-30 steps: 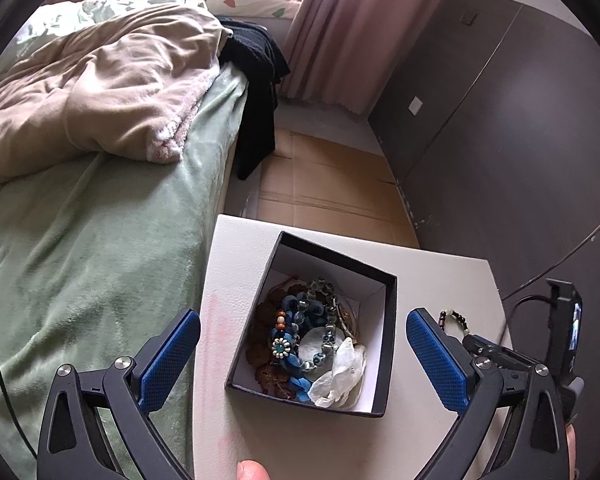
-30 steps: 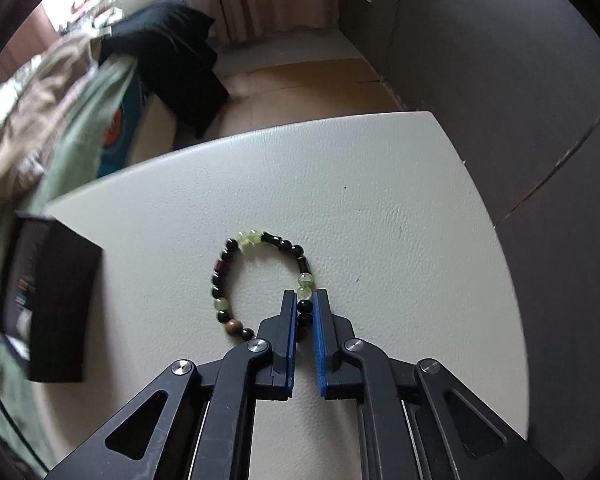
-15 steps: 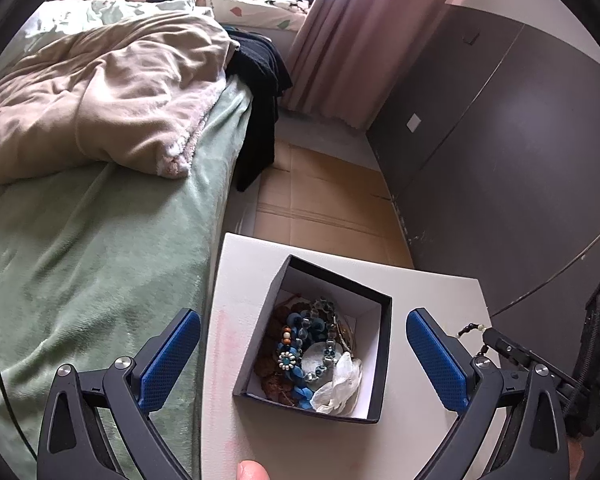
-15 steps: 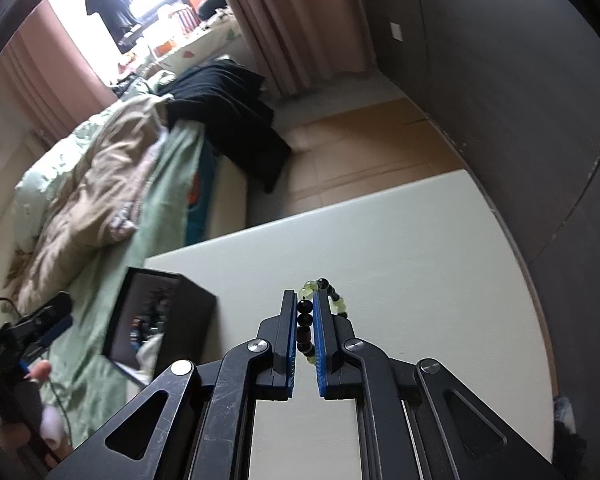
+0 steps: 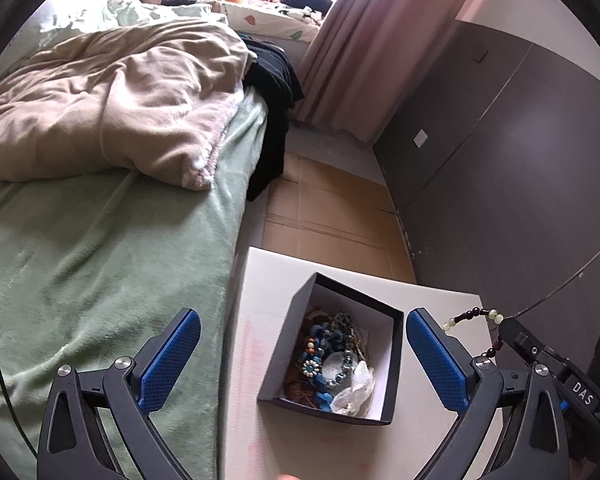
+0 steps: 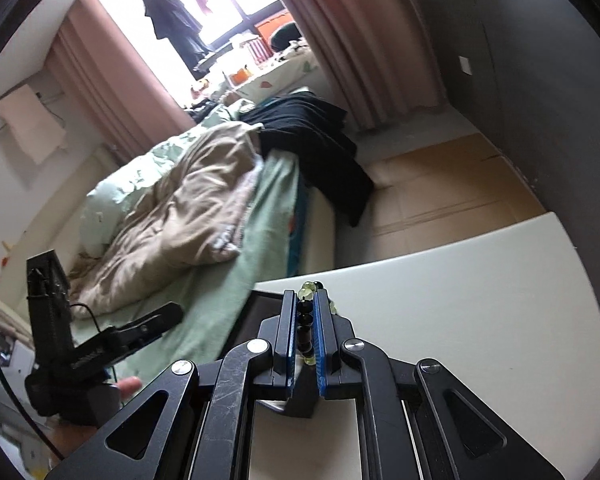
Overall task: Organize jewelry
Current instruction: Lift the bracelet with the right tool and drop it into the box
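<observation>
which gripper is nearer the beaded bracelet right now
Right. The right gripper is shut on the beaded bracelet, holding it above the white table beside the black jewelry box. The left gripper is open, framing the box, apart from the bracelet.

A bracelet (image 5: 476,316) of dark, reddish-brown and pale green beads hangs in the air, pinched between blue pads, just right of a black box (image 5: 396,364). The open, white-lined box sits on a pale table (image 5: 260,280), holding a heap of blue and brown beaded jewelry (image 5: 324,356).
</observation>
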Demonstrator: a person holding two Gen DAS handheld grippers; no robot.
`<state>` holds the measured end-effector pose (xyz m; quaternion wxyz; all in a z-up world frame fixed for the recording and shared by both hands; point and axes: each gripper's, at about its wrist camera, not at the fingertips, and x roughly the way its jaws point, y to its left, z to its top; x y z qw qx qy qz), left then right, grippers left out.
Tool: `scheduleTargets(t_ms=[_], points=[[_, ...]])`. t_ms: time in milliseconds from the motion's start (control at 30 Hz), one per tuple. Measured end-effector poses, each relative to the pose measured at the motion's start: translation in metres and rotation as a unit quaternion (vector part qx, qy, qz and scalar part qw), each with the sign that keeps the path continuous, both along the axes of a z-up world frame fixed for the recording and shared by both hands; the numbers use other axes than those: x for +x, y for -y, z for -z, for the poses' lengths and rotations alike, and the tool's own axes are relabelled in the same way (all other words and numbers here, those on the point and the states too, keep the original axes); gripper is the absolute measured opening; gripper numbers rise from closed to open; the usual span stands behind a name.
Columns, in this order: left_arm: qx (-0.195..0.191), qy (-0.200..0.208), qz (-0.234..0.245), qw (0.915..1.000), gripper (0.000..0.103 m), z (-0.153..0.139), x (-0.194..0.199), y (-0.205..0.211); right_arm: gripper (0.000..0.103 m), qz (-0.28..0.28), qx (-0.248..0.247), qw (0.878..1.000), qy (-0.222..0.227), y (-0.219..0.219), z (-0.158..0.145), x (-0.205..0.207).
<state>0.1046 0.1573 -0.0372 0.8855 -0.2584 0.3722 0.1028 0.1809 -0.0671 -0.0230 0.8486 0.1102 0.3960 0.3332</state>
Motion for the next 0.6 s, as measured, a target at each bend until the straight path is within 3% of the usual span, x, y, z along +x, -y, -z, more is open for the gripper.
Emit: scheduleTargets(t_ms=[400,500,533,600], points=[[-0.028,0.028,-0.018,0.999,0.102,-0.006,-0.01,-0.016,0.011,-0.01,0.039,0.999,-0.01,-0.033,0.011,0.0],[-0.027,0.027,-0.019,0.9991,0.102,-0.007,-0.011,-0.016,0.046,-0.008,0.022,1.0,-0.011,-0.036,0.014,-0.002],[-0.027,0.027,-0.018,0.9991,0.102,-0.007,-0.011,-0.015,0.053,-0.004,0.026,1.0,-0.005,-0.034,0.013,-0.004],[-0.025,0.028,-0.018,0.9991,0.102,-0.008,-0.013,-0.015,0.055,-0.004,0.028,1.0,-0.002,-0.029,0.011,-0.006]])
